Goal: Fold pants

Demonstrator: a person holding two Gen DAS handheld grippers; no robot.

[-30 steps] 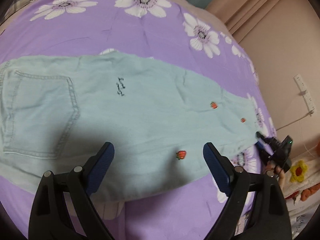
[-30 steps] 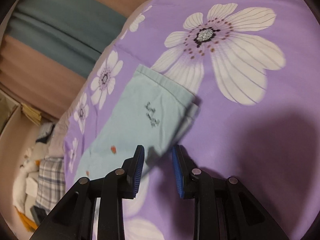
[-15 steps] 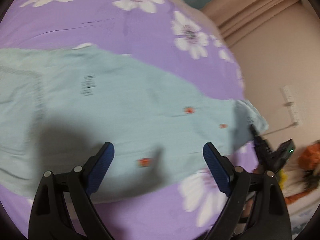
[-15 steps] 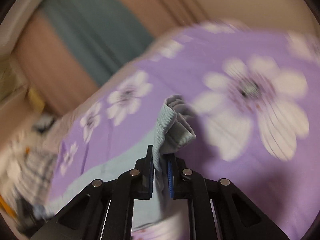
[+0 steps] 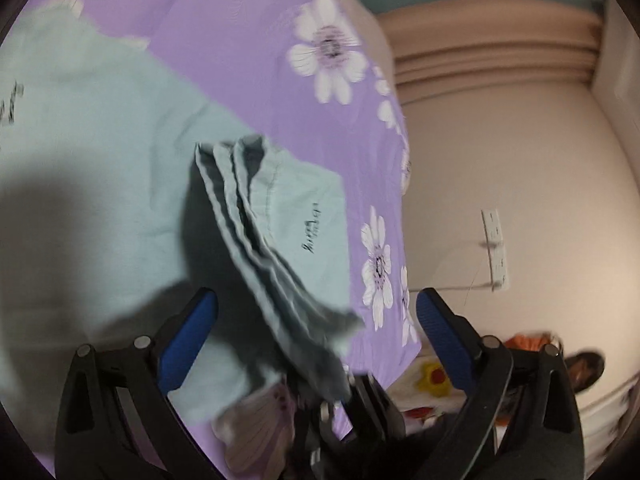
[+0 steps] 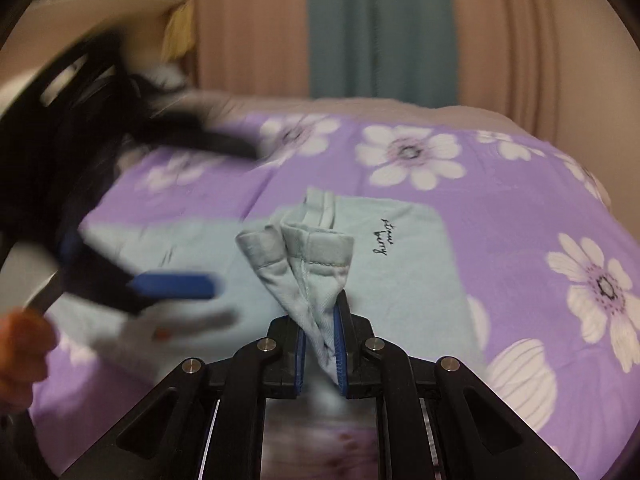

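Note:
Pale green pants (image 5: 100, 152) lie flat on a purple flowered bedsheet (image 5: 248, 40). My right gripper (image 6: 320, 320) is shut on the leg hems (image 6: 304, 252), which stand bunched and lifted above the rest of the pants (image 6: 408, 272). In the left wrist view the right gripper (image 5: 352, 396) shows at the bottom, with the raised leg end (image 5: 280, 240) stretching up from it. My left gripper (image 5: 316, 300) has its jaws opening wide; the lifted cloth hangs between the fingers, untouched by the pads. One blue pad (image 6: 172, 286) of it shows blurred in the right wrist view.
The bed's edge drops off on the right of the left wrist view, beside a wall with a power strip (image 5: 494, 248). Colourful soft items (image 5: 434, 378) lie below that edge. Curtains (image 6: 380, 28) hang behind the bed. A hand (image 6: 20, 352) holds the left gripper.
The right gripper closed on the leg hems, lifted them off the sheet and carried them back over the pants. The left gripper swung toward the leg end and rolled.

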